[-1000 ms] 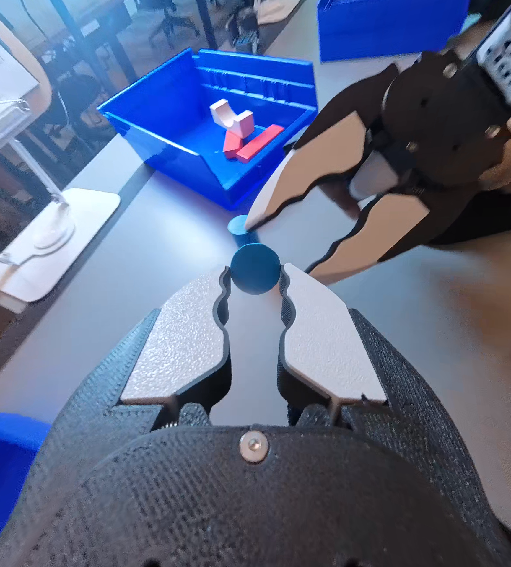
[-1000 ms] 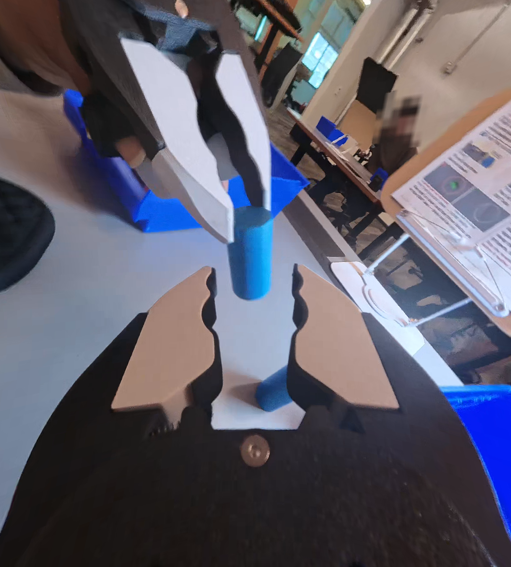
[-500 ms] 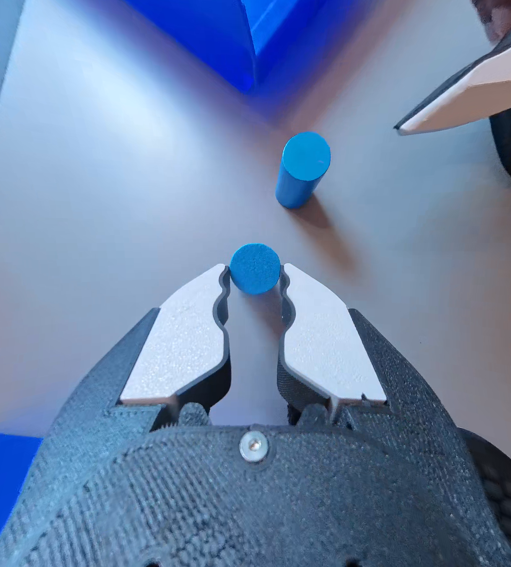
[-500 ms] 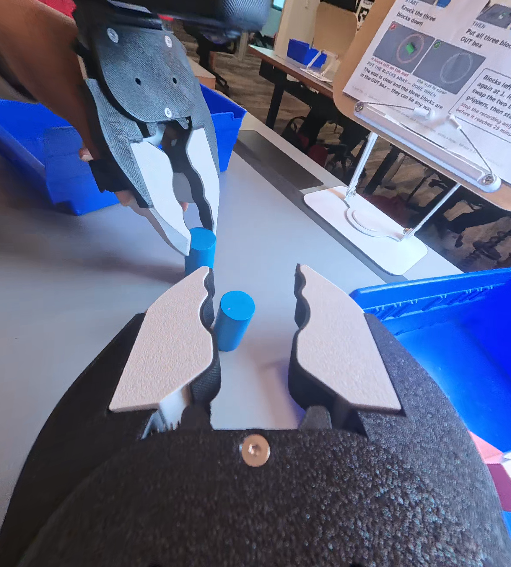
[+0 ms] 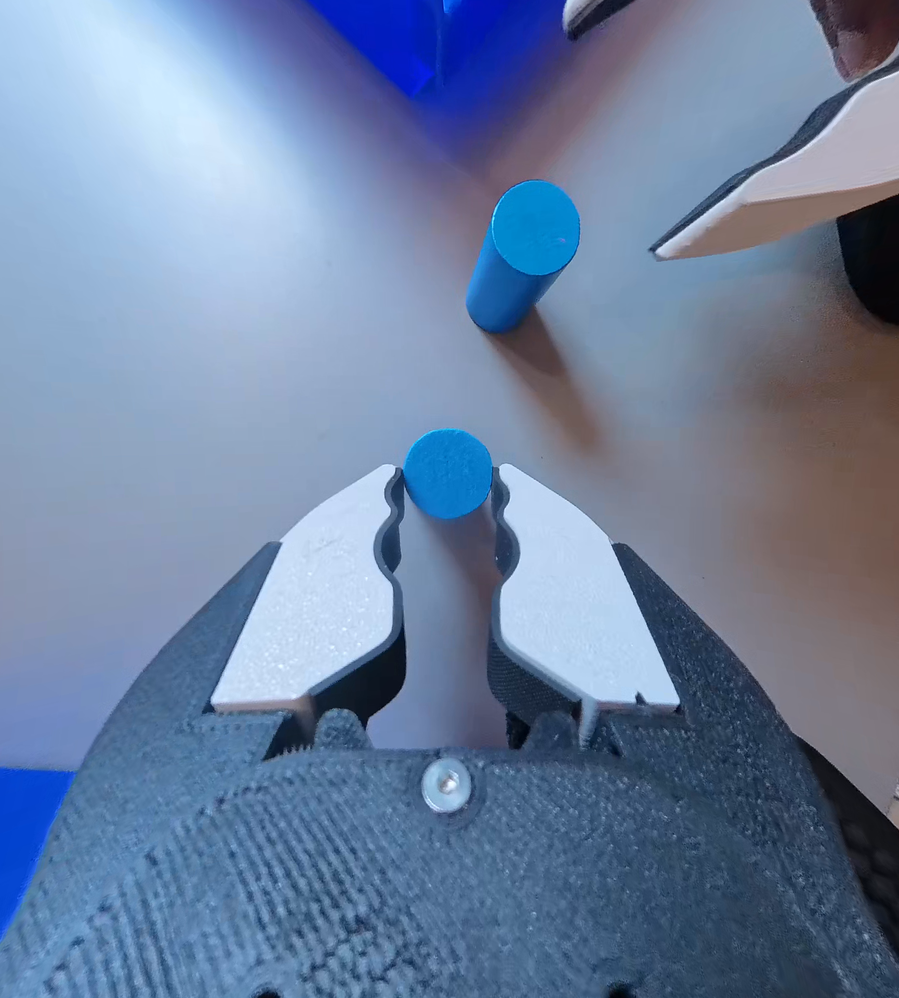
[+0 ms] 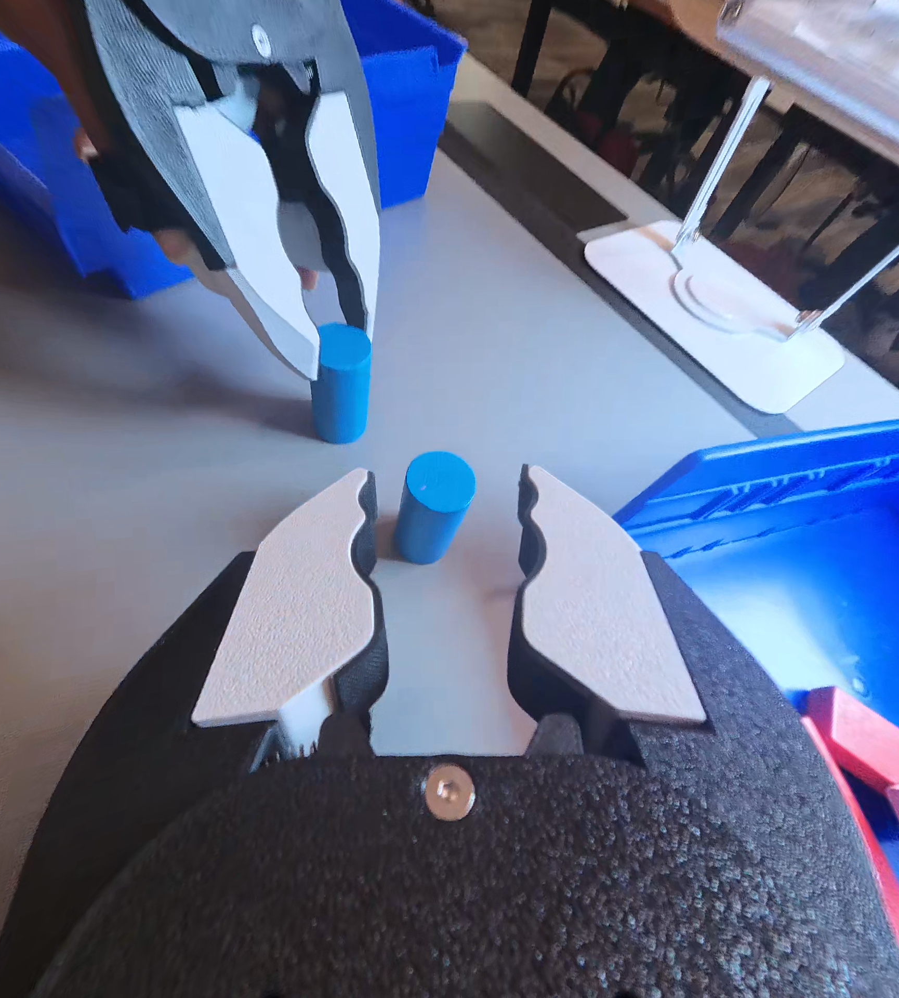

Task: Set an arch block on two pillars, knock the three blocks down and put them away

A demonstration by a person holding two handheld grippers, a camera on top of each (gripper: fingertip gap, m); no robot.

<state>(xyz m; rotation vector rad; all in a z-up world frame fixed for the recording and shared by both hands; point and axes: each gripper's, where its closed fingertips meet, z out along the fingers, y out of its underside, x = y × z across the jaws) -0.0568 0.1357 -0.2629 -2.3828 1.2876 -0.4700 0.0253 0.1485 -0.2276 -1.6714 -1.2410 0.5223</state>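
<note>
The left gripper (image 5: 447, 475) clamps its jaws on a blue cylinder pillar (image 5: 447, 474), upright with its base on the grey table (image 5: 139, 324). A second blue cylinder pillar (image 5: 523, 259) stands apart at 1 o'clock. The right gripper (image 6: 447, 480), jaws spread wide, frames that second pillar (image 6: 434, 507) without touching it. A blue bin (image 6: 814, 540) holding red blocks (image 6: 868, 756) sits at 4 o'clock; another blue bin (image 6: 409, 108) lies at 11 o'clock behind the left gripper. A white stand base (image 6: 706, 318) rests at 2 o'clock.
</note>
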